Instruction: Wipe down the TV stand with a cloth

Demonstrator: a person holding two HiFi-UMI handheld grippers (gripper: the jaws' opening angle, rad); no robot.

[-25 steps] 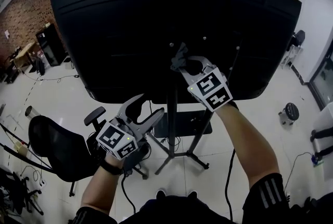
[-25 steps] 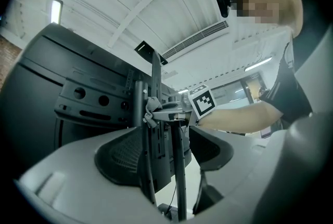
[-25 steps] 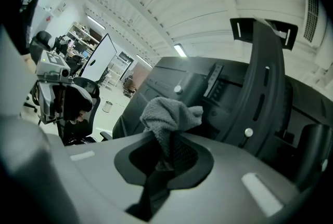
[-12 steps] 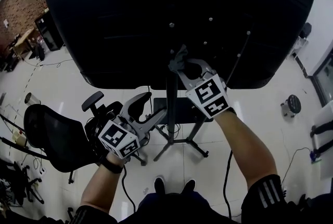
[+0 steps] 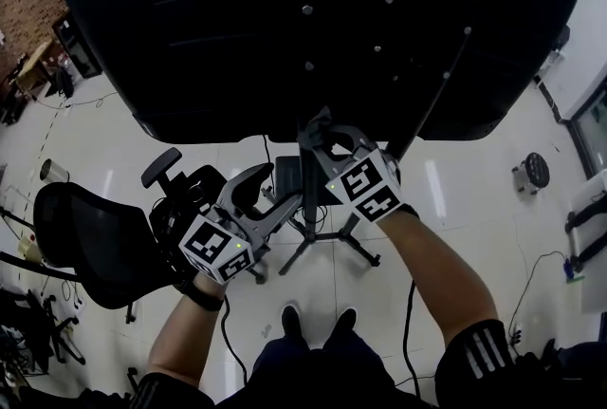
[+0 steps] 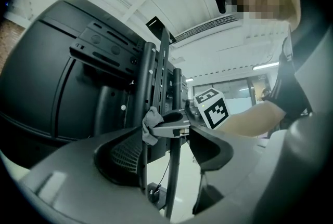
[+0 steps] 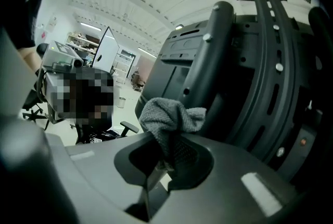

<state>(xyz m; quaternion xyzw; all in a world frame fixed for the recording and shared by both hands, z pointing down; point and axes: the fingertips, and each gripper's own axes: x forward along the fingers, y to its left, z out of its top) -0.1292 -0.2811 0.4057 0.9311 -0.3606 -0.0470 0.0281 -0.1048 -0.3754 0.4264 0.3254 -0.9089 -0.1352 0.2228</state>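
Observation:
The black TV (image 5: 285, 18) hangs on a dark stand whose pole (image 5: 308, 213) runs down to splayed feet (image 5: 327, 250) on the floor. My right gripper (image 5: 318, 134) is shut on a grey cloth (image 5: 317, 124), pressed against the pole just under the TV's lower edge. In the right gripper view the cloth (image 7: 169, 116) bunches out of the right gripper (image 7: 169, 158) beside the stand's column (image 7: 208, 77). My left gripper (image 5: 275, 192) is open, low and left of the pole. In the left gripper view the pole (image 6: 174, 176) passes between the left gripper (image 6: 169, 145) jaws, with the cloth (image 6: 151, 124) above.
A black office chair (image 5: 85, 246) stands close on the left. A cable (image 5: 410, 322) trails over the pale floor by my right arm. A round stool (image 5: 533, 168) sits far right, and desks and clutter line the left edge.
My right gripper has slid the cloth down the stand, from the mount behind the TV to the pole below the screen's edge. The left gripper has stayed open near the pole.

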